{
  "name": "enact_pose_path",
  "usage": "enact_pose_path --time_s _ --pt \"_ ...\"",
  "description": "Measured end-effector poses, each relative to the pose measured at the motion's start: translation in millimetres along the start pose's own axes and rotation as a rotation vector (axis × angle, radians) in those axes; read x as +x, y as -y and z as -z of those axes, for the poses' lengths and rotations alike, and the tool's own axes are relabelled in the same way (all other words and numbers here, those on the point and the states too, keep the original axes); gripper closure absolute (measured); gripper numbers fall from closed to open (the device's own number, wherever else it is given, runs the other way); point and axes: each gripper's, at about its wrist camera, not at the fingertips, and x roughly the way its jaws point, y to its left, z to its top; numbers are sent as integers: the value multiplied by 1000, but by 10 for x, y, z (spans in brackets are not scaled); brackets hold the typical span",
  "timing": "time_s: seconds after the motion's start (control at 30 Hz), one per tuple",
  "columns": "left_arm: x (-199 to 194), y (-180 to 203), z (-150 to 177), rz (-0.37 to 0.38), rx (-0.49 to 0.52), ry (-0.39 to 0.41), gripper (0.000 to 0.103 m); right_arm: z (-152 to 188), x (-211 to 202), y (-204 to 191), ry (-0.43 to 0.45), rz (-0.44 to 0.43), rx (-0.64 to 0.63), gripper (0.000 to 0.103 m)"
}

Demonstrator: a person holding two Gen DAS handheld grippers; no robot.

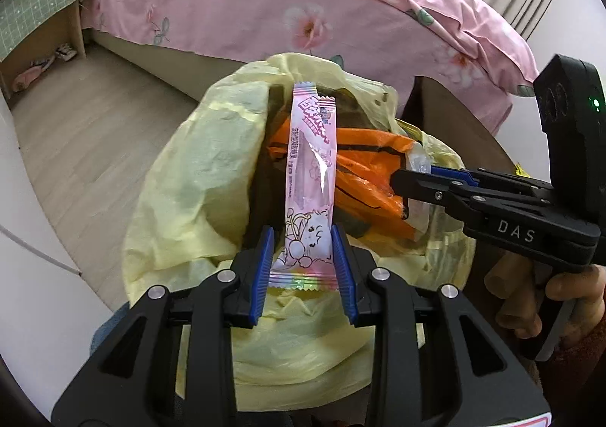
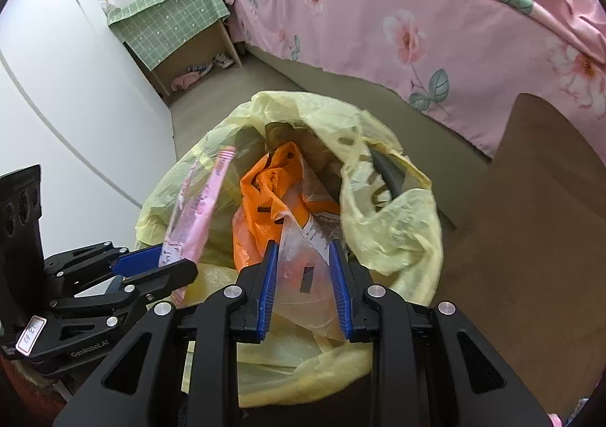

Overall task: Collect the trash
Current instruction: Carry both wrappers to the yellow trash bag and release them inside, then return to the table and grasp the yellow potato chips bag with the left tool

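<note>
Two claws hang over the bin bag (image 1: 181, 177): left claw (image 1: 305, 256) pinching an upright pink wrapper (image 1: 308, 169), right claw (image 2: 305, 283) pinching a clear bag (image 2: 303, 264).

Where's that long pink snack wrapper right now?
The pink wrapper is pinched in the left gripper, held over the open yellow trash bag, beside the orange bag inside.

Hidden and cut-off parts around the trash bag

The yellow bag (image 2: 394, 215) covers its bin almost wholly; only a dark rim piece (image 2: 390, 169) shows. The pink wrapper (image 1: 308, 177) carries print too small to read. In the right wrist view, the clear plastic piece (image 2: 303, 275) is blurred, and the orange bag (image 2: 272, 199) sinks out of sight.
</note>
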Motion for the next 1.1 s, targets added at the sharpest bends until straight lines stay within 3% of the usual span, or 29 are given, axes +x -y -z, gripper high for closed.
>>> enact_pose_path --time_s 0.1,0.17,0.23,0.27,0.5,0.6,0.73,0.9,0.93,1.1 --pt "-13 6 -21 13 -4 13 71 -17 -23 -8 7 -5 13 73" --pt "-62 -16 -41 22 -16 40 57 5 -108 24 33 -7 41 72" --pt "-137 -77 -67 47 -53 74 41 42 -182 77 57 -25 70 63" --pt "-170 -100 -84 58 -70 84 40 63 -234 100 73 -30 88 57" --pt "-413 -172 -130 77 -135 175 33 255 -665 128 173 15 137 57" --pt "-482 -129 -132 120 -144 184 32 466 -1003 155 233 76 145 57" --pt "-595 152 -116 176 -70 201 28 827 -1389 227 312 200 155 56" --pt "-606 653 -81 281 41 176 16 1413 -1902 444 430 345 221 40" --pt "-594 769 -63 297 62 165 11 1547 -2009 500 441 381 237 40" --pt "-545 1371 112 334 206 81 11 2153 -2402 677 441 480 267 40"
